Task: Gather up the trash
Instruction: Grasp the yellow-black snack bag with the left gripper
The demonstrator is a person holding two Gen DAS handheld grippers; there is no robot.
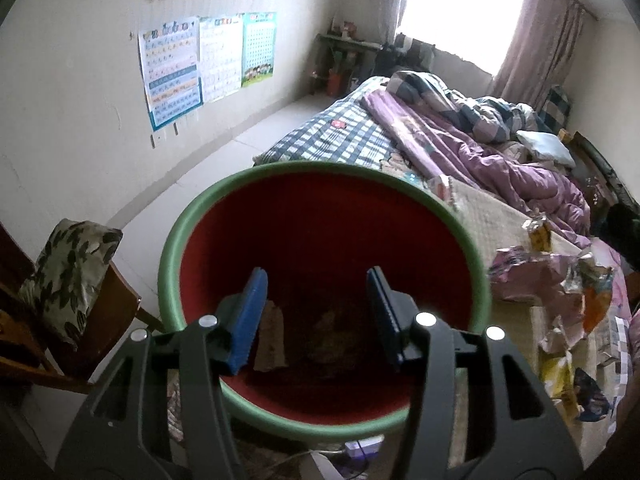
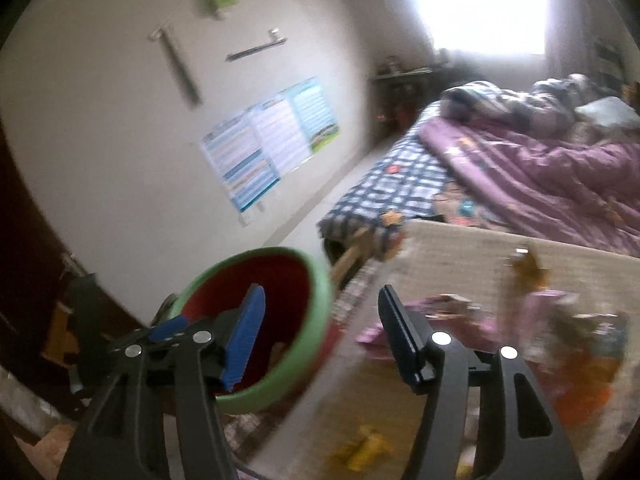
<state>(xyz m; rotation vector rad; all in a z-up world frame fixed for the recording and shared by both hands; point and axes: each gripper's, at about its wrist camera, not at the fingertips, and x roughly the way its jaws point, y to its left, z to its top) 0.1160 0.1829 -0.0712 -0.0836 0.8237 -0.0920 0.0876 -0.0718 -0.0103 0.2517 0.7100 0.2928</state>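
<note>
I judge I am between pickups: a drop into the round green-rimmed, red-lined plastic bin point(image 1: 325, 280) looks done, and more litter waits. My left hand-held gripper point(image 1: 318, 316) hangs over the bin's mouth at lower centre of its view, jaws partly apart with nothing between them; scraps of brownish paper point(image 1: 272, 336) lie on the bin floor below. My right hand-held gripper point(image 2: 320, 336) is also empty, jaws standing moderately wide, aimed at the gap between bin and bed edge.

The remaining trash sits at the right of both views: crumpled pink and orange wrappers point(image 1: 552, 280) on the pale woven mat point(image 1: 500, 224) covering the near end of the bed, plus a yellow packet point(image 2: 364, 446) low in the blurred right view. Next I would swing right to the pink wrapper point(image 2: 452, 320) and pinch a raised fold.

The purple quilt point(image 1: 480, 148) lies well clear. A wooden chair with a leaf-print cushion point(image 1: 68, 276) crowds the bin's left side.
</note>
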